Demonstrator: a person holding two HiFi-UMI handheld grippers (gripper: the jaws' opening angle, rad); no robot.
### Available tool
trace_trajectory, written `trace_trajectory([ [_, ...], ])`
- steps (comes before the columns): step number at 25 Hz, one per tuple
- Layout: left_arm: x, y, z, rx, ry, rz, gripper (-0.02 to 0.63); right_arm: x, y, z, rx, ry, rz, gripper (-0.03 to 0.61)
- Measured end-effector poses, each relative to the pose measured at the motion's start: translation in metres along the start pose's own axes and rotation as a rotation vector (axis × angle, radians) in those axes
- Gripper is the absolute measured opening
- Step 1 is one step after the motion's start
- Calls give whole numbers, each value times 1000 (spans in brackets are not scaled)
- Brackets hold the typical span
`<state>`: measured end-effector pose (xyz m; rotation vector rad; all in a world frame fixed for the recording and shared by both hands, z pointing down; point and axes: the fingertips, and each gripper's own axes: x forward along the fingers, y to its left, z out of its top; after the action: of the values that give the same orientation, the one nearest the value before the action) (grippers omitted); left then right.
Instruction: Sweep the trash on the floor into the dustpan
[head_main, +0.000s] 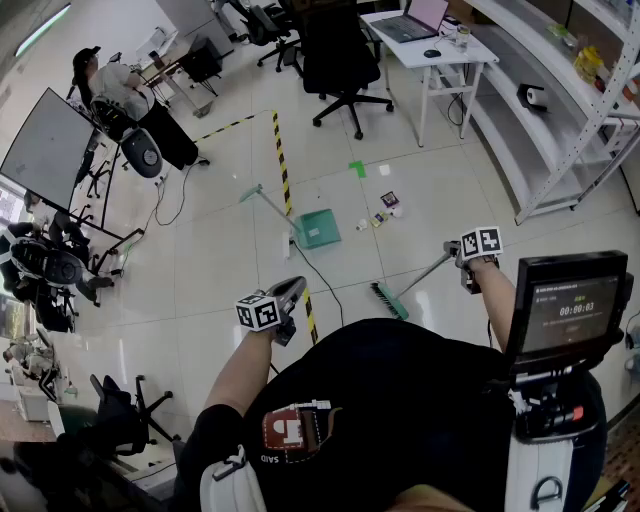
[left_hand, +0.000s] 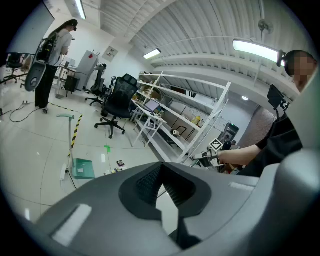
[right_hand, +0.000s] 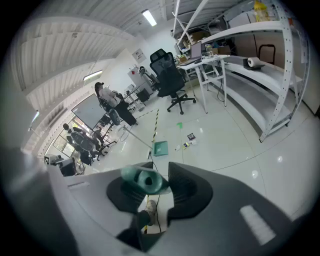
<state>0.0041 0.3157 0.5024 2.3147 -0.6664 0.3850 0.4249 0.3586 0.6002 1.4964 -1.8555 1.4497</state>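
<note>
The right tongs (right_hand: 162, 172) are clamped on the teal end of the broom (head_main: 392, 300) handle, which fills the gap between the two pads. From there the thin handle slants down and to the left, to the green bristle head resting on the pale floor (head_main: 450, 190) just in front of the person's body. The left tongs (left_hand: 161, 170) have their tips together with nothing between them, and they hang in the air beside the person's left forearm, well clear of the broom.

Farther out from the broom head lies the trash (head_main: 388, 203): a small dark packet with a few lighter scraps next to it, scattered on the tiles and apart from the bristles. Left of that litter sits the teal dustpan (head_main: 318, 228), flat on the floor, its long handle leaning away up and to the left. A yellow-and-black tape stripe (head_main: 281, 160) runs past the pan, and a small green patch (head_main: 357, 168) marks the floor beyond the trash.

Beyond all this stand a black office chair (head_main: 338, 62), a white worktop (head_main: 450, 58) carrying an open laptop (head_main: 415, 22), and a white shelving rack (head_main: 575, 120) along the right wall. A seated person (head_main: 120, 88) is far off on the left.
</note>
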Motion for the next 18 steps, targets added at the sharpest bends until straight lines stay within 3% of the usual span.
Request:
trace_trajectory([
  [13,10,-6,-11,-82,-44,31,-11,6,-23,41,11,-23,2,91],
  [18,7,51,-2,-96,-61,7,-11,37,-2,63,18,-24,-44,91],
])
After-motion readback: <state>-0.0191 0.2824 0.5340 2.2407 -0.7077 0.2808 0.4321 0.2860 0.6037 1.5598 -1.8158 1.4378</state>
